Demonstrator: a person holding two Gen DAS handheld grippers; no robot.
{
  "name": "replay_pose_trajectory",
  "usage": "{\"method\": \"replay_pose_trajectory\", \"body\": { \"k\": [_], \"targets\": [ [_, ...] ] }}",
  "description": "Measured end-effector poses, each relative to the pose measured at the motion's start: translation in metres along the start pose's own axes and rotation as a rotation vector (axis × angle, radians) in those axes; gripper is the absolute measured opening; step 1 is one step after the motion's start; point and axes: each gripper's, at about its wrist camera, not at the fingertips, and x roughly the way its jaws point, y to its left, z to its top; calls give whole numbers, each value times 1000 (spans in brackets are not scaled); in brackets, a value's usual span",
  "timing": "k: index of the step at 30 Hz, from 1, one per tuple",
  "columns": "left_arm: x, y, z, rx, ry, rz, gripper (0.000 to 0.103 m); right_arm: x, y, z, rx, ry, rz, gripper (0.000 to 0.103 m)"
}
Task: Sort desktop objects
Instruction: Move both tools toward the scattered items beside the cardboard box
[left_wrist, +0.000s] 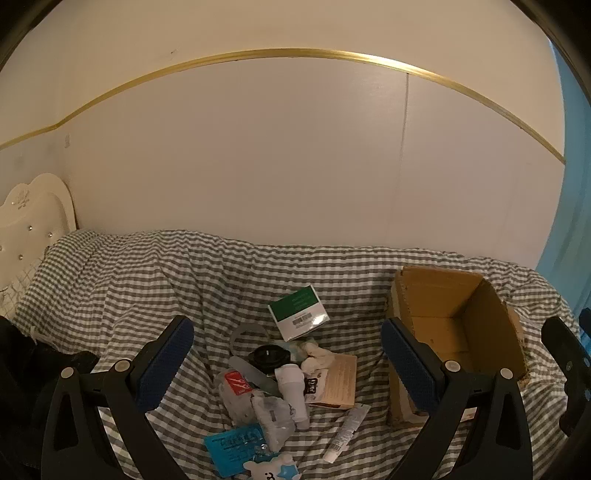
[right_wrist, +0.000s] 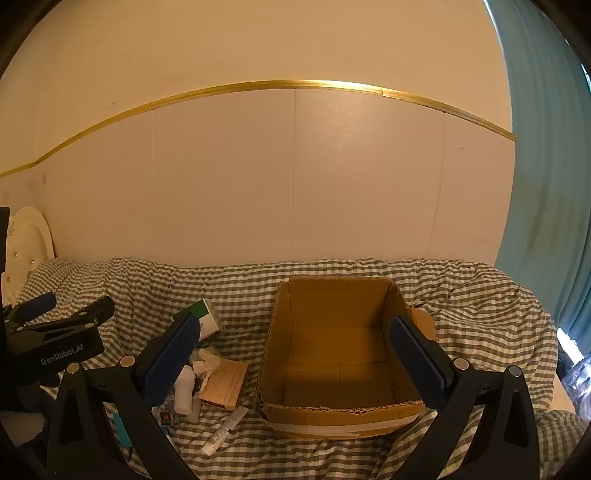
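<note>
Left-wrist first: left gripper (left_wrist: 286, 363) gaping wide, holding nothing, over clutter pile (left_wrist: 284, 387) on checked cloth (left_wrist: 129, 288); box (left_wrist: 454, 325) just right. Right-wrist next: right gripper (right_wrist: 295, 356) equally wide, bare, facing box (right_wrist: 340, 354); pile (right_wrist: 207, 376) left.

The open brown cardboard box (left_wrist: 461, 328) served as landmark. In the left wrist view its near left wall was partly hidden behind the blue-padded right finger (left_wrist: 410, 365) of the left tongs, and its near right corner ran behind the black frame. Left of the box, the print on the green-and-white carton (left_wrist: 299, 314) and on the tan booklet (left_wrist: 340, 384) was too small to read. The blue printed packet (left_wrist: 236, 448) and the white star-marked item (left_wrist: 271, 469), nearer the camera than the box, were cut by the bottom edge. In the right wrist view, the heap left of the box lay largely hidden behind the right tongs' left finger (right_wrist: 173, 362).
</note>
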Motion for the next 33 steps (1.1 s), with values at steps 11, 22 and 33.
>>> {"method": "replay_pose_trajectory", "body": {
  "k": [11, 22, 33],
  "targets": [
    [2, -6, 0, 39, -2, 28, 103, -2, -3, -2, 1, -16, 11, 103],
    [11, -12, -1, 58, 41, 37, 103, 5, -1, -4, -13, -15, 9, 103],
    [3, -4, 1, 39, 32, 24, 103, -7, -1, -2, -15, -46, 18, 103]
  ]
}}
